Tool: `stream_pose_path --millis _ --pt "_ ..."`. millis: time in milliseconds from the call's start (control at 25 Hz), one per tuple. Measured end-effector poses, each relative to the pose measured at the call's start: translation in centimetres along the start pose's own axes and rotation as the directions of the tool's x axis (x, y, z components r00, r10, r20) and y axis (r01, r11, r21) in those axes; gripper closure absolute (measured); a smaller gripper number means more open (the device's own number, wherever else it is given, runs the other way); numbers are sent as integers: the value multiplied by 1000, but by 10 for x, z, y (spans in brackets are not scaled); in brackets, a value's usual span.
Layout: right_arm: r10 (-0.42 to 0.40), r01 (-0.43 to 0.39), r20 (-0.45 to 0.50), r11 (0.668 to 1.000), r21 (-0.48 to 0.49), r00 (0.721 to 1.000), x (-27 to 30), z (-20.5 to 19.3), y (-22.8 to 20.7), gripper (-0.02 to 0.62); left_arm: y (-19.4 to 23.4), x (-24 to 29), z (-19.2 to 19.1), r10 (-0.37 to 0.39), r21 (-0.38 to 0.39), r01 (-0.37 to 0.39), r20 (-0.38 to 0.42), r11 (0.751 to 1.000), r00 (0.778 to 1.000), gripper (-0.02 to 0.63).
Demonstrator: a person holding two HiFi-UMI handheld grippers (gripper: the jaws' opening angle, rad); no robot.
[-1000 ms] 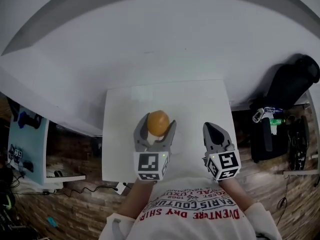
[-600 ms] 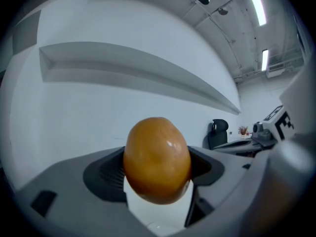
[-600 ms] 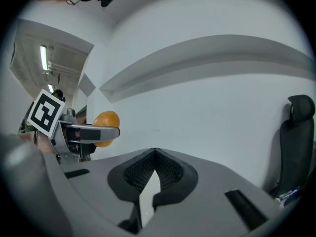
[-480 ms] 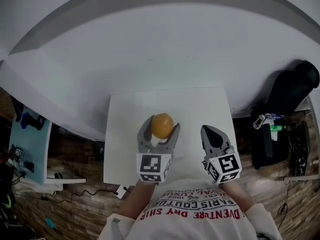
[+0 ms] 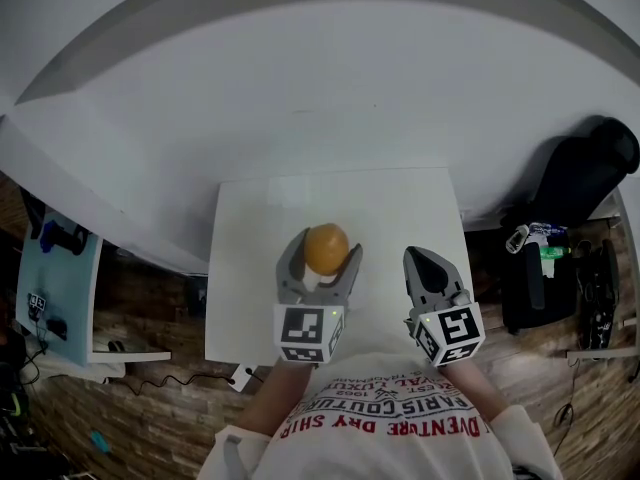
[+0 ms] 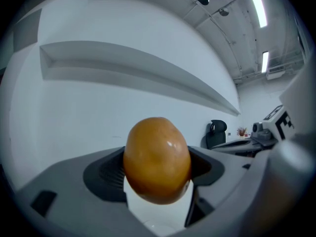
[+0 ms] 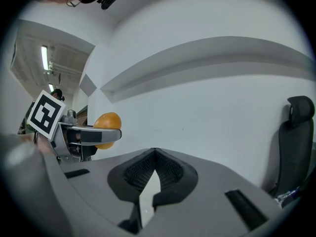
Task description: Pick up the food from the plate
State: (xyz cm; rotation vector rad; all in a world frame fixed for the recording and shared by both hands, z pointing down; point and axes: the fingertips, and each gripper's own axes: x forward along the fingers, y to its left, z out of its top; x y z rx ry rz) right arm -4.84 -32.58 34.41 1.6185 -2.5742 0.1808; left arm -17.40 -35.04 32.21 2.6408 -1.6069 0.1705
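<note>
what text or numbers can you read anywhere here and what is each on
"PARIS COUTUR": shirt, upside down, cut off.
"DVENTURE DRY SHIR": same shirt, cut off at both ends.
Smaller shirt print: too small to read.
Left tool cube and right tool cube: black square patterns, no words.
No print on the orange food in the left tool.

Office-like workroom: black high-backed office chair (image 7: 295, 142), long ceiling strip lights (image 6: 257, 9), small white square table (image 5: 245, 268) (set against a plain white wall (image 5: 350, 98)).
</note>
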Motion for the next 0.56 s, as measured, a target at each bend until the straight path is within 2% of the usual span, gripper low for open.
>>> stream_pose_path --millis 560 --pt "-14 14 0 1000 -11 1000 -7 0 -3 586 -5 3 -7 -24 -72 23 -10 997 1000 250"
